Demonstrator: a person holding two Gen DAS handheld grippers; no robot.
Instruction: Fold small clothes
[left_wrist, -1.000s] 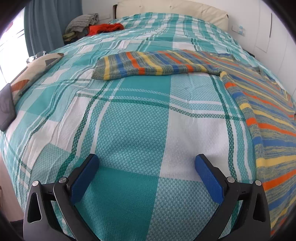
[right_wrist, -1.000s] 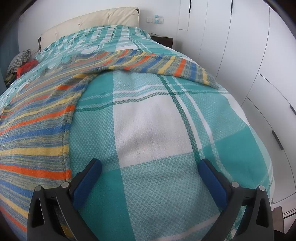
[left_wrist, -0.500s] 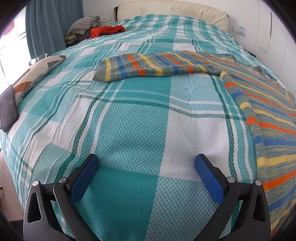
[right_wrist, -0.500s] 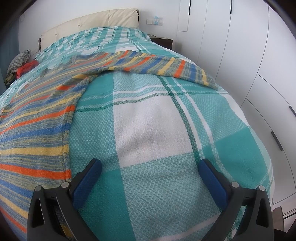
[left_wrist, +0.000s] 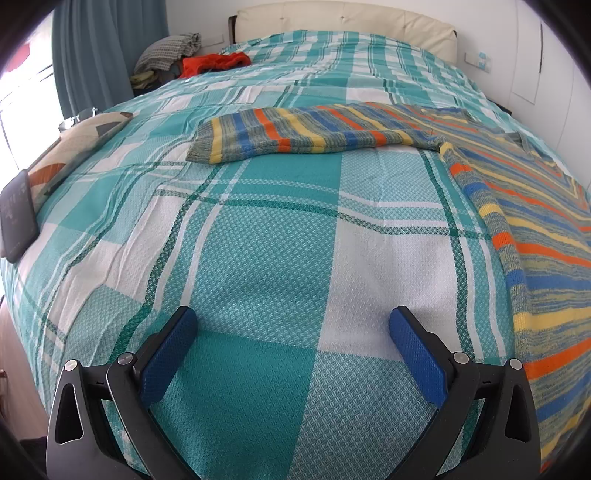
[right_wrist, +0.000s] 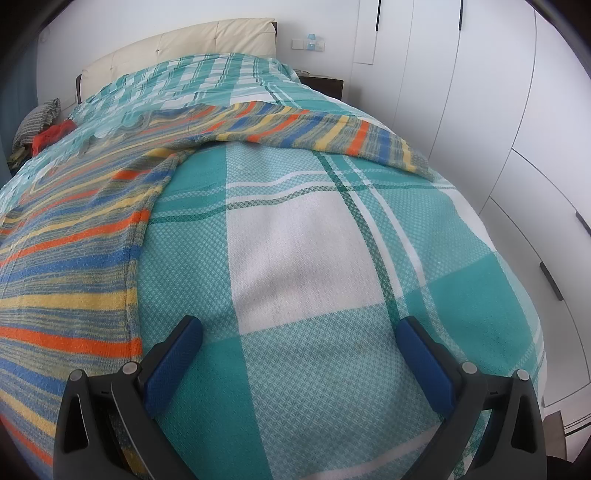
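Left wrist view: left gripper (left_wrist: 293, 328) spread wide and empty over the teal plaid bedspread (left_wrist: 258, 258), striped sweater (left_wrist: 535, 221) spread flat to the right, one sleeve reaching across ahead. Right wrist view: right gripper (right_wrist: 299, 338) likewise wide apart, holding nothing, striped sweater (right_wrist: 74, 240) lying left, its other sleeve stretched across beyond.

Striped sweater (left_wrist: 517, 206) flat, apparently, beyond splayed tool (left_wrist: 293, 325)

Both grippers (left_wrist: 293, 330) (right_wrist: 301, 339) — jaws wide, empty
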